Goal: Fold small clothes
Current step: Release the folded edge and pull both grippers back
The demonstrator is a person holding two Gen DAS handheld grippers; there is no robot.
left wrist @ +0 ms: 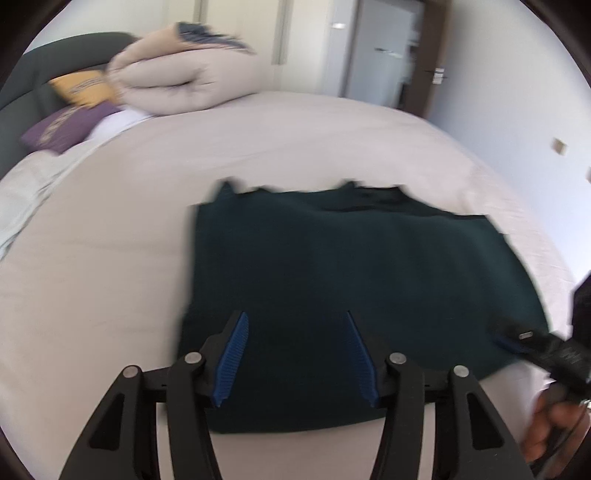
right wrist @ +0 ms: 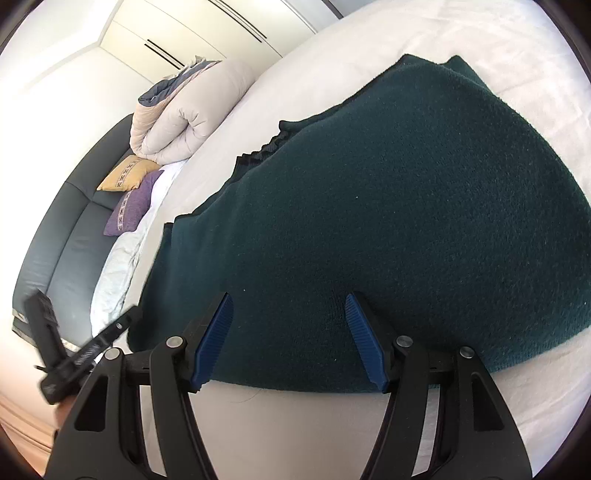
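Note:
A dark green knitted garment [left wrist: 351, 280] lies folded flat on the white bed sheet [left wrist: 110, 258]. It also fills the right wrist view [right wrist: 388, 221], with a ribbed black edge at its far side. My left gripper [left wrist: 295, 317] is open and empty, its blue pads over the garment's near part. My right gripper [right wrist: 288, 299] is open and empty, its fingers over the garment's near edge. The right gripper also shows at the right edge of the left wrist view [left wrist: 546, 347], and the left gripper shows at the left of the right wrist view [right wrist: 74, 350].
A rolled beige duvet [left wrist: 177, 77] lies at the bed's head, with a yellow cushion [left wrist: 85, 88] and a purple cushion [left wrist: 66, 125] against a dark headboard [left wrist: 22, 81]. White wardrobes [right wrist: 192, 29] stand behind. A door [left wrist: 388, 55] is at the far side.

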